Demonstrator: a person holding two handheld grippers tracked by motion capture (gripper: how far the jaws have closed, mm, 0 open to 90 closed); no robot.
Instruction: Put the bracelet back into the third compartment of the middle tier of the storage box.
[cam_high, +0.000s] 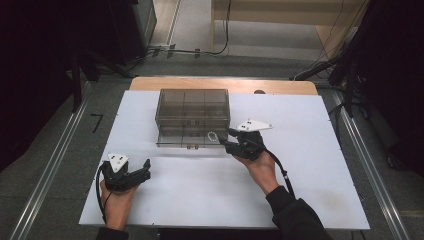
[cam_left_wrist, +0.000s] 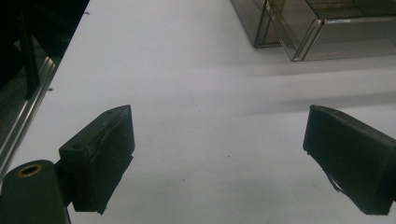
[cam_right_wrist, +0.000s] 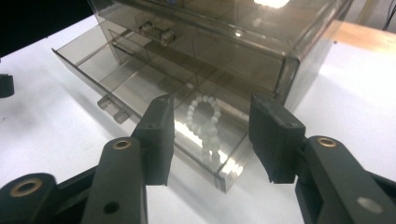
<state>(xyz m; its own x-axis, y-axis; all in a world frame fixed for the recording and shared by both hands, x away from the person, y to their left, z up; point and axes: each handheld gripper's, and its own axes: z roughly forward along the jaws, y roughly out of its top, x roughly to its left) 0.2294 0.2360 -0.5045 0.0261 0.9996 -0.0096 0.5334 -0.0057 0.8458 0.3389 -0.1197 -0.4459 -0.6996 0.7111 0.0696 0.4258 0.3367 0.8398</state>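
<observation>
My left gripper (cam_high: 145, 169) sits closest to me on the white desk (cam_high: 310, 150), low at my left side, its jaws spread wide with nothing but bare desk between them; in the left gripper view the two black pads stand far apart and the corner of the smoky box (cam_left_wrist: 299, 32) lies ahead of them and off to one side, well apart. My right gripper (cam_high: 226, 139) is farther out, at the front right corner of that clear drawer box (cam_high: 192, 107), and its jaws are released, standing about half apart and gripping nothing. The bottom drawer (cam_right_wrist: 140, 88) is pulled out toward me, and a white bead bracelet (cam_right_wrist: 205, 126) lies inside it, in the compartment at the end nearest my right gripper. In the right gripper view the bracelet shows just ahead of and between my two pads, resting on the drawer floor in a loose loop with one end trailing toward the drawer's front corner; the pads do not touch it. The drawer's front wall sits just below my jaw tips. From the high view the bracelet (cam_high: 213, 136) appears just left of my right gripper's tips.
</observation>
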